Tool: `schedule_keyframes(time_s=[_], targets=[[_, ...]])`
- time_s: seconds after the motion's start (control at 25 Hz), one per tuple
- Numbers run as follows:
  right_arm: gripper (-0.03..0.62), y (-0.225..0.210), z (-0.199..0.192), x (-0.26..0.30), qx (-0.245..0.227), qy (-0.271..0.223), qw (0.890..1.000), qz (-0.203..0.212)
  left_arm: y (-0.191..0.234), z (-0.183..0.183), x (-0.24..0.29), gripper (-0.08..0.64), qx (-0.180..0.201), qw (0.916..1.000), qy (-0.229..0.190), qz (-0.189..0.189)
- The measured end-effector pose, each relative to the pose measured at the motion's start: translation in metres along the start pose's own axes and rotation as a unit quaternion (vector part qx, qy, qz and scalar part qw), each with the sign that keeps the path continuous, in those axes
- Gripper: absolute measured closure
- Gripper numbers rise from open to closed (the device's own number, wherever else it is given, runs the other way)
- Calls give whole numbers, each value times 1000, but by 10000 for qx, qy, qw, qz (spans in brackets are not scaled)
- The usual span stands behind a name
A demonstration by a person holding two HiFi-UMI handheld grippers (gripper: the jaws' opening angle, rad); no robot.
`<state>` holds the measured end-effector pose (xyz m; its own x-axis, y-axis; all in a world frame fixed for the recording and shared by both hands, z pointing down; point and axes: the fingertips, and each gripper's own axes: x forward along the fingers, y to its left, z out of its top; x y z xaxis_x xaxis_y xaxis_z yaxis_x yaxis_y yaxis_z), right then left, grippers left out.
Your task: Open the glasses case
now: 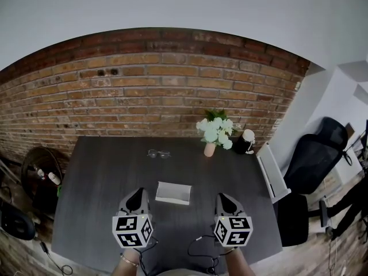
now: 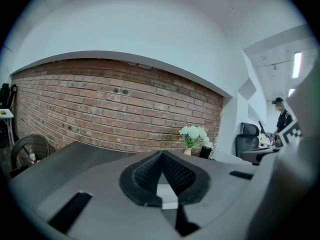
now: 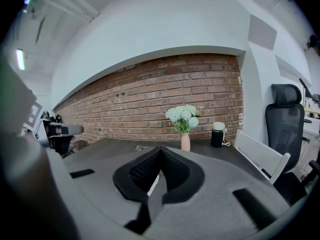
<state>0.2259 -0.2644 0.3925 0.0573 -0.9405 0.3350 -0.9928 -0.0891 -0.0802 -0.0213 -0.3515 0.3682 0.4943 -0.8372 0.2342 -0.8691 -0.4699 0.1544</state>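
Observation:
The white glasses case lies closed and flat on the dark table, in front of me and between both grippers. My left gripper hovers just left of it, and my right gripper just right of it. Both are shut, with nothing held. In the left gripper view the jaw tips meet, and a piece of the white case shows below them. The right gripper view shows its tips touching too, with a sliver of the case beneath.
A pair of glasses lies farther back on the table. A vase of white flowers and a black bottle with a white cap stand at the back right. A white board sits at the right edge, with office chairs beyond. A brick wall runs behind.

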Motion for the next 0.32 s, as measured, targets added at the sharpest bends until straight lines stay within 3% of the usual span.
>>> schedule_keyframes(time_s=[0.32], targets=[[591,3,1,-4,3,-19,10000,54,-1,-2,-4,565,-8,10000,27,3]])
